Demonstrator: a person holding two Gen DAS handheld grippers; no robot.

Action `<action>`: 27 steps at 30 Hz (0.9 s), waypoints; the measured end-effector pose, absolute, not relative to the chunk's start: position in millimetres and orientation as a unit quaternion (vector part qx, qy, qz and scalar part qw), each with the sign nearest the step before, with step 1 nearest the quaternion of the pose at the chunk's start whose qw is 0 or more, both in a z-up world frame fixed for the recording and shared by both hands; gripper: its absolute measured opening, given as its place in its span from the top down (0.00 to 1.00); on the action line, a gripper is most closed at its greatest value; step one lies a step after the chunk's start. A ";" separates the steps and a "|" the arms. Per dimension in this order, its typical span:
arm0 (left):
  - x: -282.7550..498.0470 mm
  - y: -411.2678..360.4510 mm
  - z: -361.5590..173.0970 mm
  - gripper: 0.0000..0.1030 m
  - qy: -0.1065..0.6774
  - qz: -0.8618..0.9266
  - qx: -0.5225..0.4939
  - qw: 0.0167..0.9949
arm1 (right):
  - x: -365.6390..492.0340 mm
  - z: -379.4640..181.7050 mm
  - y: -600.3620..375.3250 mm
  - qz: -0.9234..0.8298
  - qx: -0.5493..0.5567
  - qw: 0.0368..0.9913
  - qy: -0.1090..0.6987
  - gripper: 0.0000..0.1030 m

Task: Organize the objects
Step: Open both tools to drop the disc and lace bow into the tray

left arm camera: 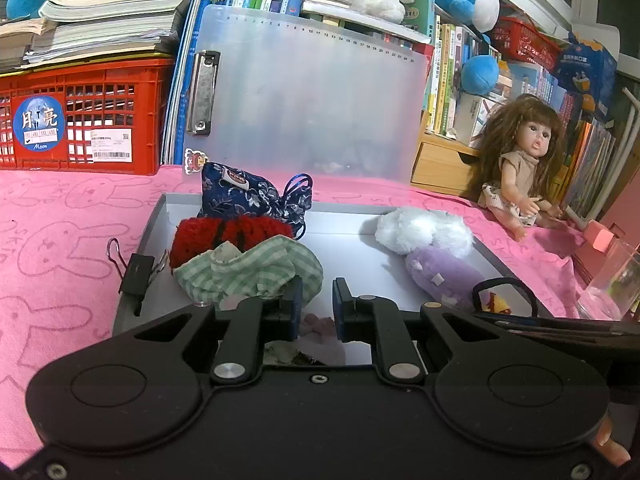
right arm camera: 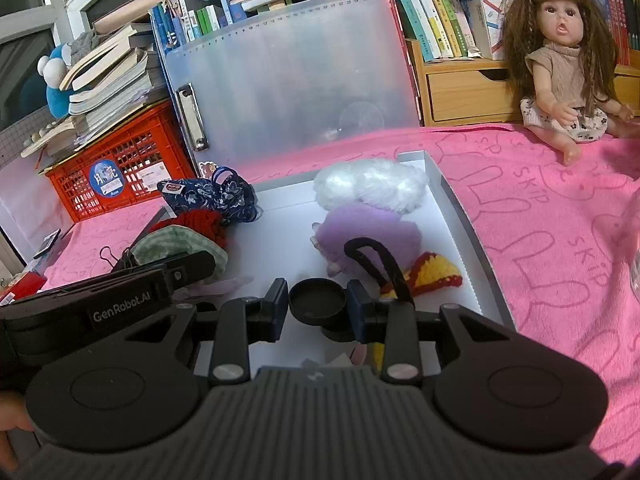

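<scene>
A shallow white tray (left arm camera: 360,256) lies on the pink cloth. In it are a blue floral pouch (left arm camera: 248,196), a red knitted piece (left arm camera: 224,232), a green checked cloth (left arm camera: 256,268), a white fluffy toy (left arm camera: 424,228) and a purple plush (left arm camera: 440,276). My left gripper (left arm camera: 319,308) hovers over the tray's near edge beside the green cloth, shut, with nothing visibly between its pads. My right gripper (right arm camera: 318,304) is shut on a black round cap (right arm camera: 318,298) over the tray's near right part. A black loop (right arm camera: 376,256) and a yellow-red knitted piece (right arm camera: 432,276) lie just beyond it.
A black binder clip (left arm camera: 136,272) grips the tray's left rim. Behind stand a translucent clipboard (left arm camera: 312,96), a red crate (left arm camera: 80,116) under stacked books, and a doll (left arm camera: 520,160) at the right. A clear glass (left arm camera: 612,280) stands near the right edge.
</scene>
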State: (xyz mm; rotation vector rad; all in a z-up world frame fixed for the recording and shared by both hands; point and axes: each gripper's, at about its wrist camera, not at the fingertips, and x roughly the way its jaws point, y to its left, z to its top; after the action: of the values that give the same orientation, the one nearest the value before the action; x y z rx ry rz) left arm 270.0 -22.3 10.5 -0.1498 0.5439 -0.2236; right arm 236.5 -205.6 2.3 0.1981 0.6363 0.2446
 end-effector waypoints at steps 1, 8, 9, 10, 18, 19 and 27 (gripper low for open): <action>269.5 -23.2 9.9 0.85 0.267 -0.110 -0.072 0.955 | 236.6 2.4 -205.2 0.119 0.096 0.938 0.311 0.62; 266.6 -27.3 10.3 0.75 0.264 -0.115 -0.070 0.955 | 235.3 2.9 -205.0 0.121 0.100 0.937 0.312 0.62; 266.0 -27.7 10.8 0.73 0.263 -0.116 -0.071 0.955 | 235.0 3.0 -205.4 0.121 0.100 0.937 0.311 0.62; 266.1 -27.8 11.3 0.72 0.263 -0.117 -0.071 0.955 | 234.8 2.9 -205.5 0.120 0.101 0.937 0.311 0.62; 264.9 -28.8 11.9 0.70 0.263 -0.118 -0.069 0.955 | 233.4 3.5 -206.5 0.118 0.101 0.938 0.310 0.59; 264.7 -28.8 11.8 0.69 0.262 -0.118 -0.069 0.955 | 233.0 3.9 -206.7 0.119 0.101 0.938 0.309 0.58; 263.9 -28.9 12.3 0.63 0.262 -0.118 -0.069 0.955 | 230.1 6.4 -205.5 0.119 0.096 0.941 0.303 0.50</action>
State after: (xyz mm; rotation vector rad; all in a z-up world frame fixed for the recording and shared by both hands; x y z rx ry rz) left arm 263.9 -28.9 12.3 -0.1395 0.5324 -0.2406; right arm 230.1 -205.5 6.4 0.1966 0.6178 0.2429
